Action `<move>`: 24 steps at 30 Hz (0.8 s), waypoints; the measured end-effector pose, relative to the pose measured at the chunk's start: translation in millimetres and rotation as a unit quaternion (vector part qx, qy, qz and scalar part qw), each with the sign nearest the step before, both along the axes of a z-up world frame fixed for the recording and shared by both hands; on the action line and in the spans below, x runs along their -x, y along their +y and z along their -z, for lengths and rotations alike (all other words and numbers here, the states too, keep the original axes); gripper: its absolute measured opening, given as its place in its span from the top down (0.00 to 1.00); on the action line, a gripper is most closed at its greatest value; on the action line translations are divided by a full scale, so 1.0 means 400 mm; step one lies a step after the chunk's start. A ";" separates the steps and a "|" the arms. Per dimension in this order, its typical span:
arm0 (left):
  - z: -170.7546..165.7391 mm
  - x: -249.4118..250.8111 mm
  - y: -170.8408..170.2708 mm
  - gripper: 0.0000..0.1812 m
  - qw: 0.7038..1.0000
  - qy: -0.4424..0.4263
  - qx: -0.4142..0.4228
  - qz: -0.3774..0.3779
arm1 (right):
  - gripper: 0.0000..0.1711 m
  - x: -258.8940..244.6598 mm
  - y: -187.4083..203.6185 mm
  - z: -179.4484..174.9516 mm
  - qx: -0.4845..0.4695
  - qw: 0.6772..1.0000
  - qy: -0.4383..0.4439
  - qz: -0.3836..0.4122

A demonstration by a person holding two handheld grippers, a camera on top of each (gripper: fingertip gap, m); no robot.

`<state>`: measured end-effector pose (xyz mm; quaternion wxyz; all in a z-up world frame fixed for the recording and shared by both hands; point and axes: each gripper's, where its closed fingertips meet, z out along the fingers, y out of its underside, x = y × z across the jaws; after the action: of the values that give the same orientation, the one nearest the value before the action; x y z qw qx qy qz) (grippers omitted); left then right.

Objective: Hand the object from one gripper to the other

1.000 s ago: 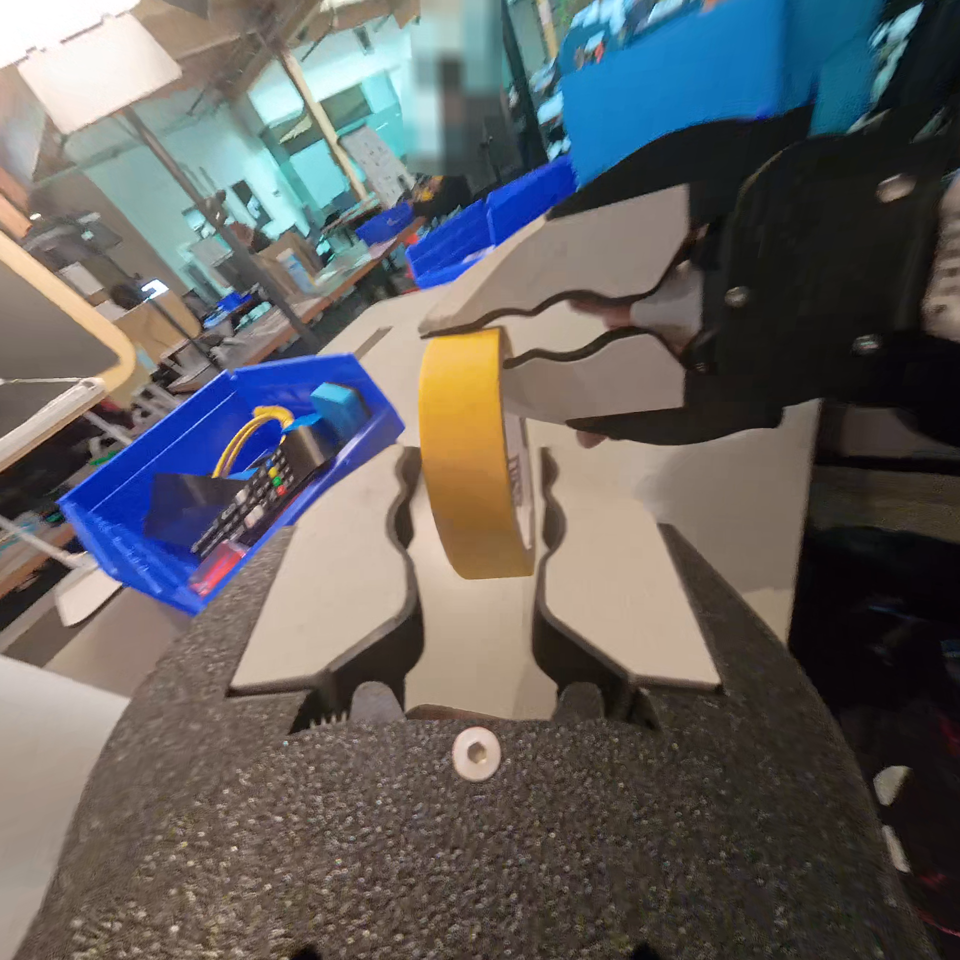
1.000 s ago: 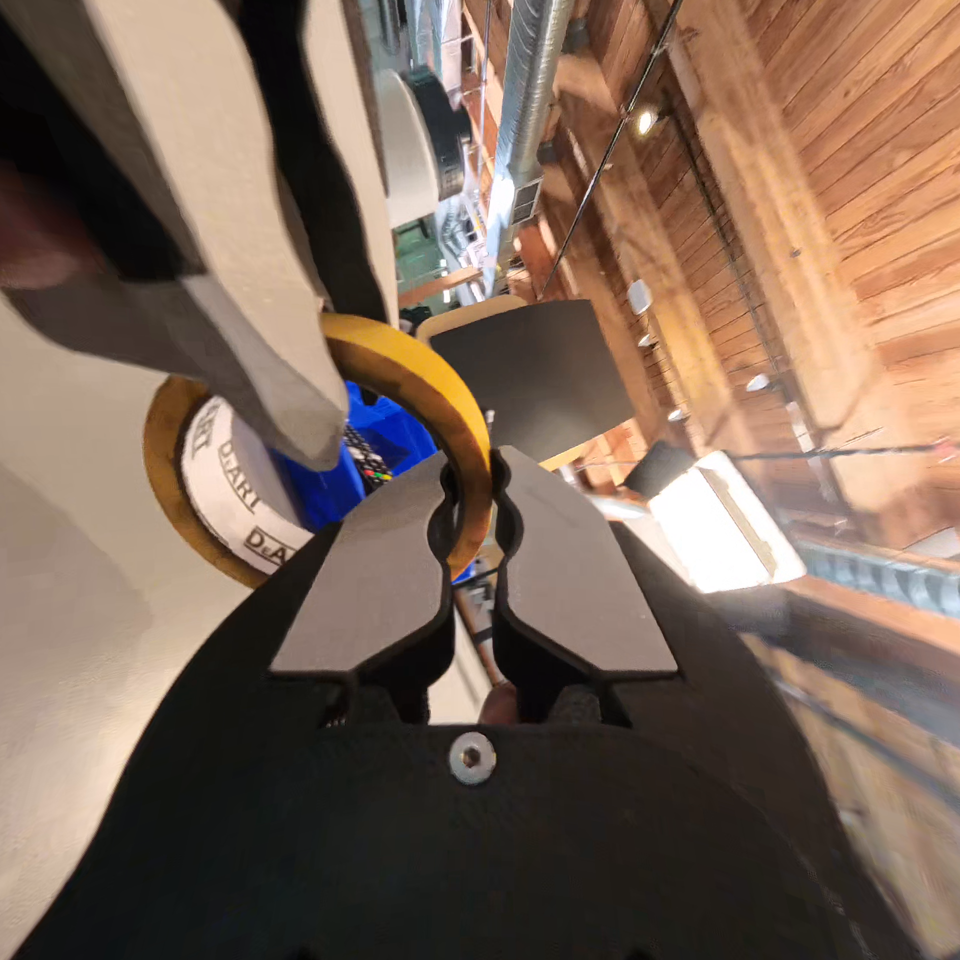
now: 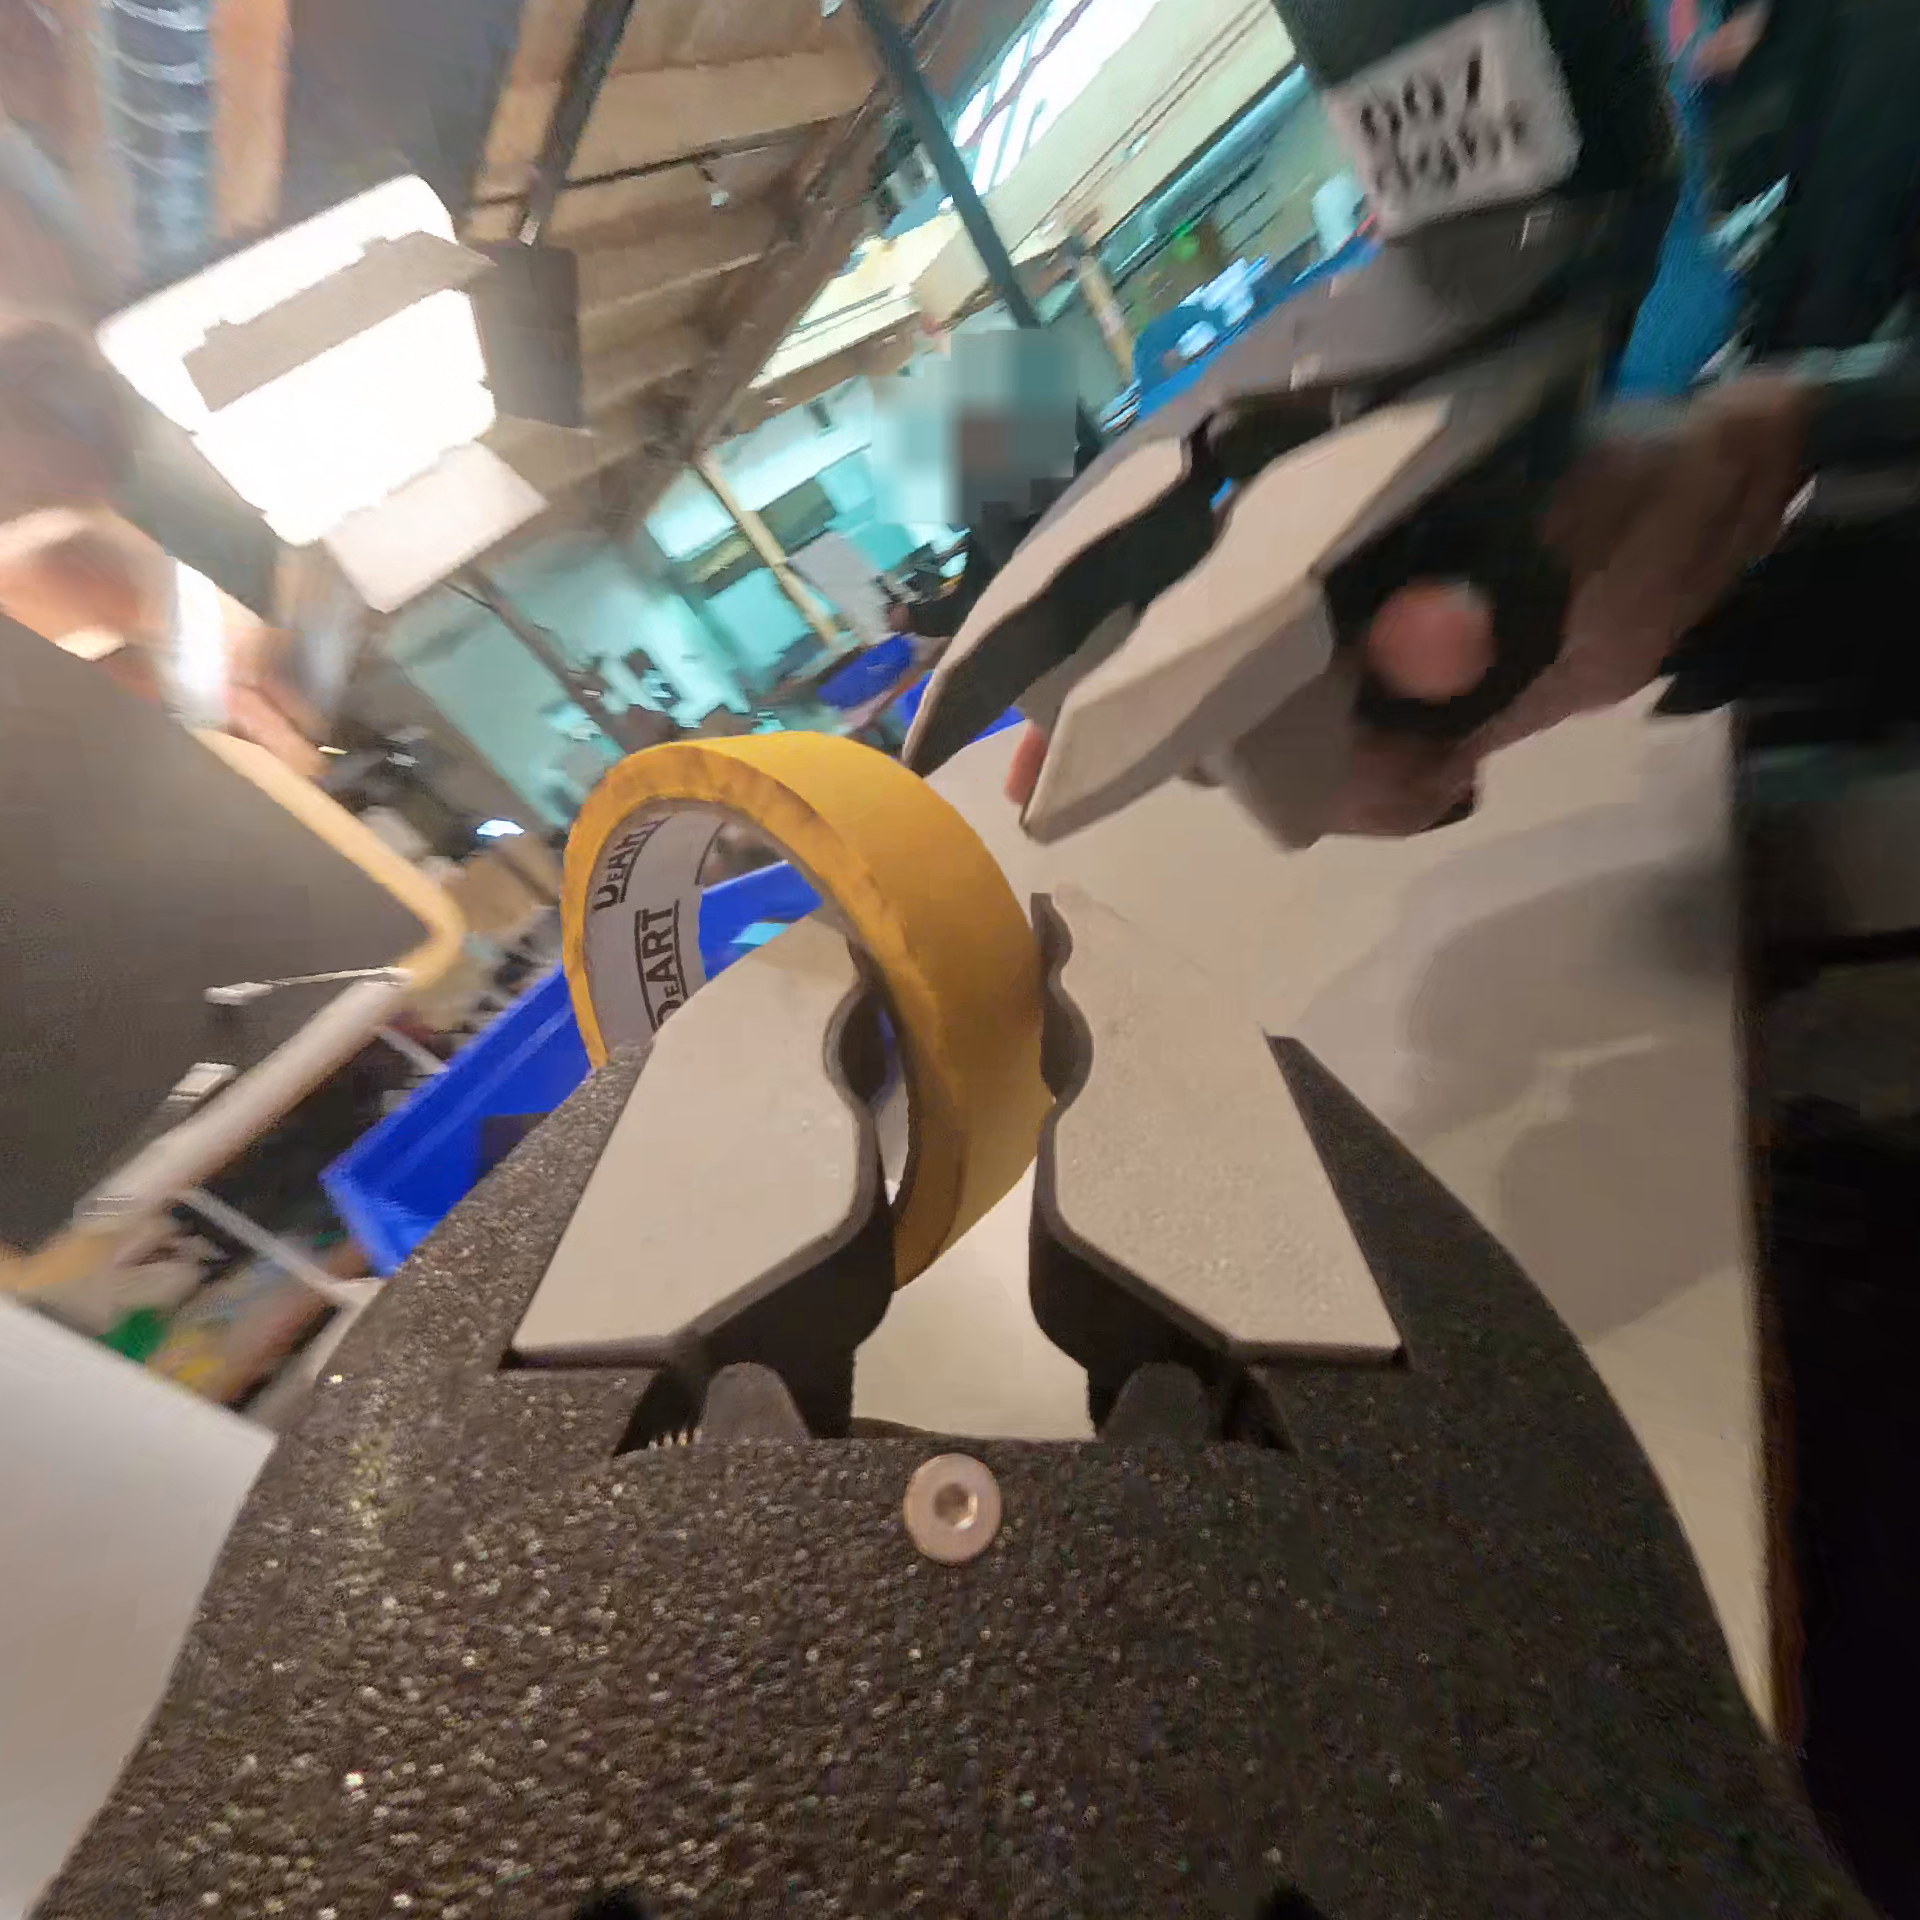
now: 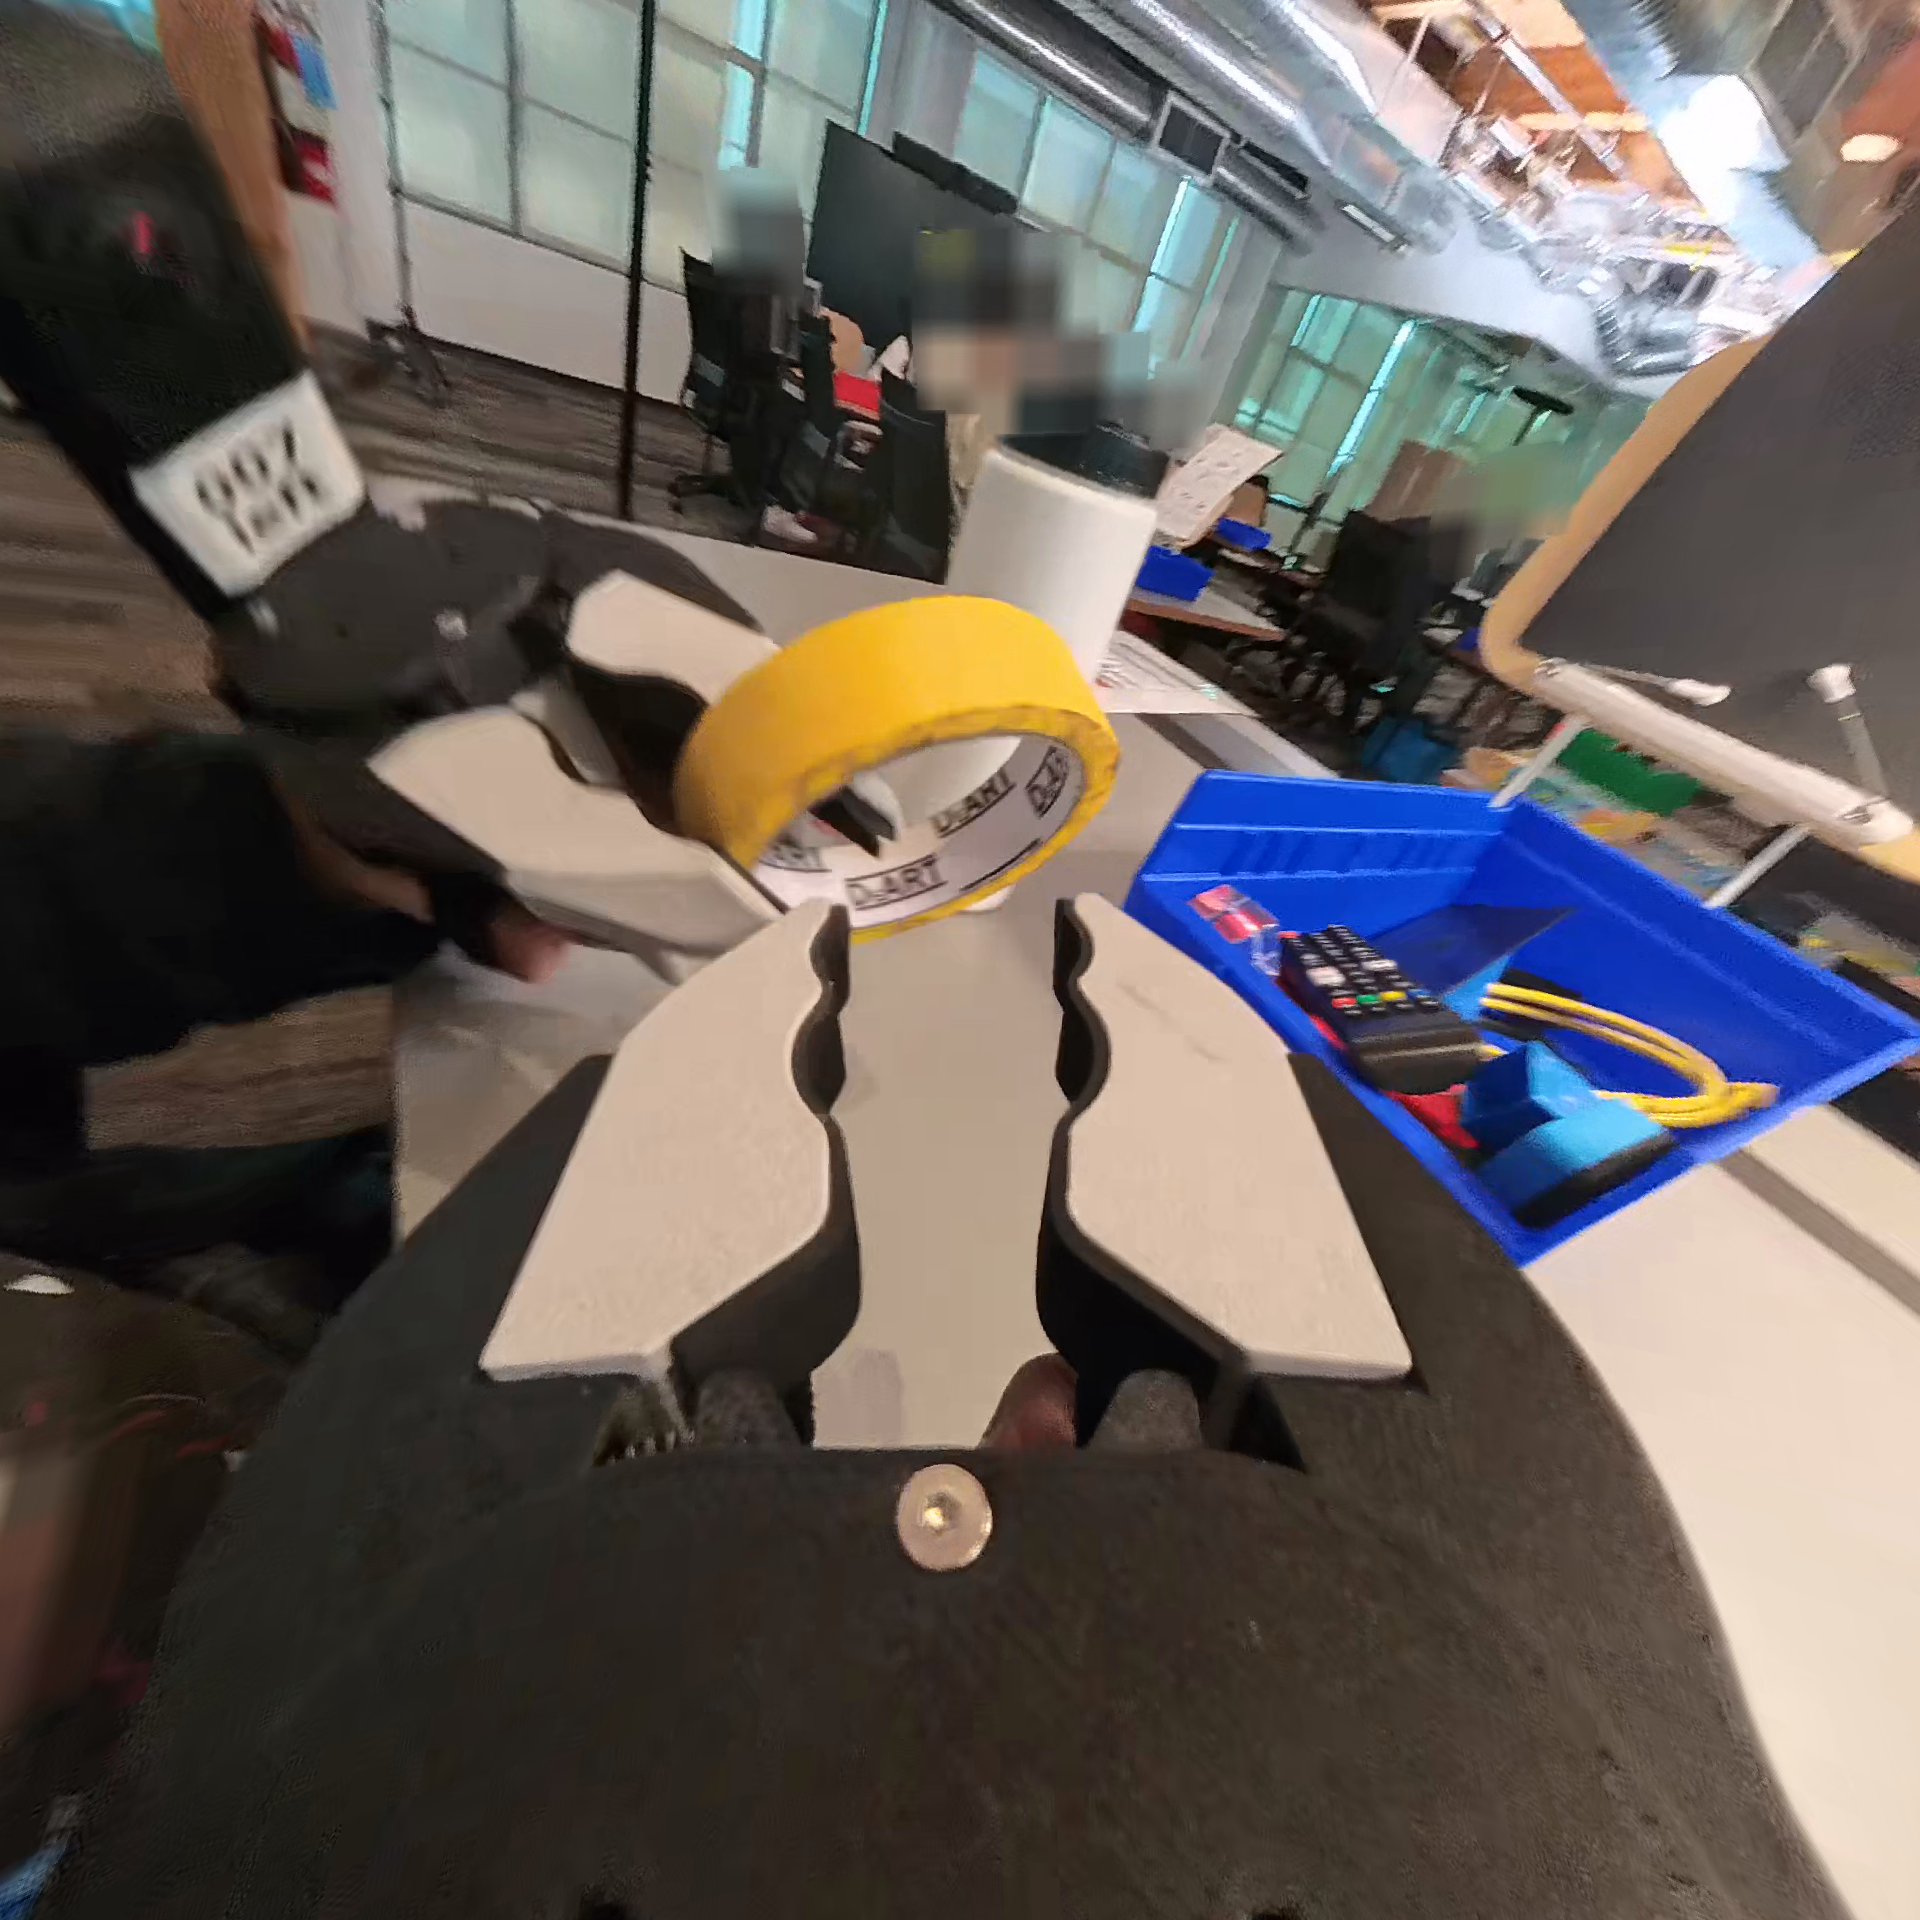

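Progress: as the roll of yellow masking tape now sits in the left gripper alone, the handover looks essentially done.
Tape position: held up in the air above the white counter, clear of its surface, the ring tilted with its printed white core facing the blue bin.
Left fingers: pinching the wall of the ring, one finger inside the hole and one against the yellow outer face.
Right gripper: fingers spread with nothing between them; the tips sit just beside the roll but do not appear to touch it.
Bin contents: a black remote control, a yellow cable and blue foam pieces, all untouched.
Background: a white cylinder stands on the counter behind the tape.
What is left: judging from this, only pulling the right gripper clear, unless a return pass is wanted.
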<state>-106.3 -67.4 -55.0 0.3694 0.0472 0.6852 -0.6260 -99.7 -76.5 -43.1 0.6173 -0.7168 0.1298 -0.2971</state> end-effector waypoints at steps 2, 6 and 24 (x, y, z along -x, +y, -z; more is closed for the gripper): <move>0.009 -0.010 -0.003 0.85 0.997 -0.059 -0.021 -0.041 | 0.76 0.015 0.007 -0.014 -0.034 0.998 0.041 -0.023; 0.026 -0.009 -0.019 0.86 0.993 -0.098 -0.038 -0.058 | 0.73 0.032 0.010 -0.032 -0.077 0.991 0.100 -0.053; 0.069 -0.022 -0.035 0.85 0.934 -0.284 -0.154 -0.151 | 0.66 0.015 0.032 0.023 -0.079 0.972 0.219 -0.022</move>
<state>-97.7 -81.6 -82.6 0.6272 0.1757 0.6386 -0.4098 -105.5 -63.6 -52.1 0.6347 -0.7164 0.2689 -0.1078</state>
